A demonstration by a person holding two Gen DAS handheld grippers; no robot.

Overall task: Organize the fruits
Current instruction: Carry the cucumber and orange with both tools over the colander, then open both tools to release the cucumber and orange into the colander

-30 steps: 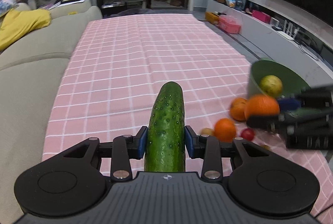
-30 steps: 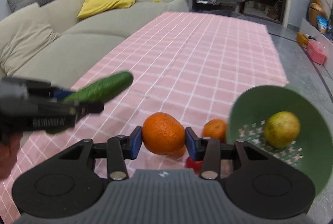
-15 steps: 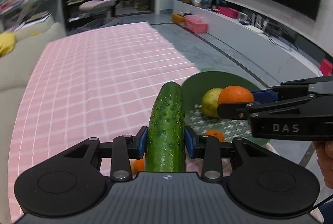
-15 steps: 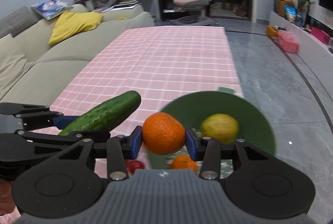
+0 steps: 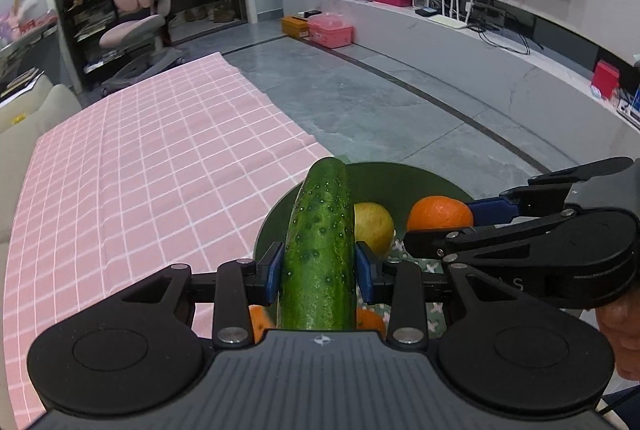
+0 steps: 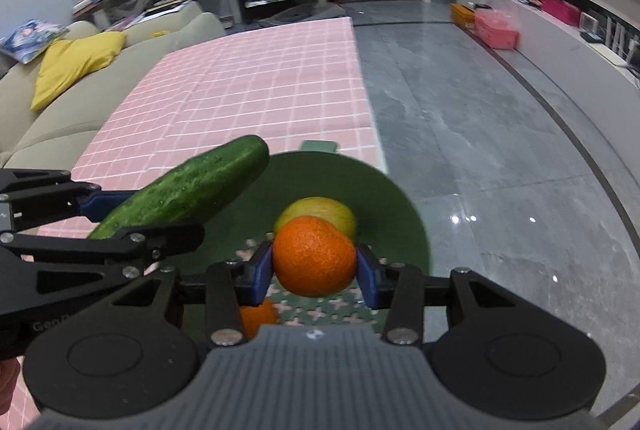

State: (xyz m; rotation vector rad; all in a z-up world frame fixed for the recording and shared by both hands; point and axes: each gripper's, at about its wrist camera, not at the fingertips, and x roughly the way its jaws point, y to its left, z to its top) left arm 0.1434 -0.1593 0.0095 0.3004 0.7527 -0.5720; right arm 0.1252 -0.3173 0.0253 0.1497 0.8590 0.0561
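Both loads now carried over the bowl, ready to drop.

Left tool clamped on cucumber, right tool clamped on orange; swung within the last second from above the pink counter to above the green bowl, yellow-green fruit already inside. Release likely next.

Small orange fruit below right hand-held gripper half hidden. Smooth yellow-green round fruit partly behind long bumpy green cucumber. Round green bowl floor mostly covered.
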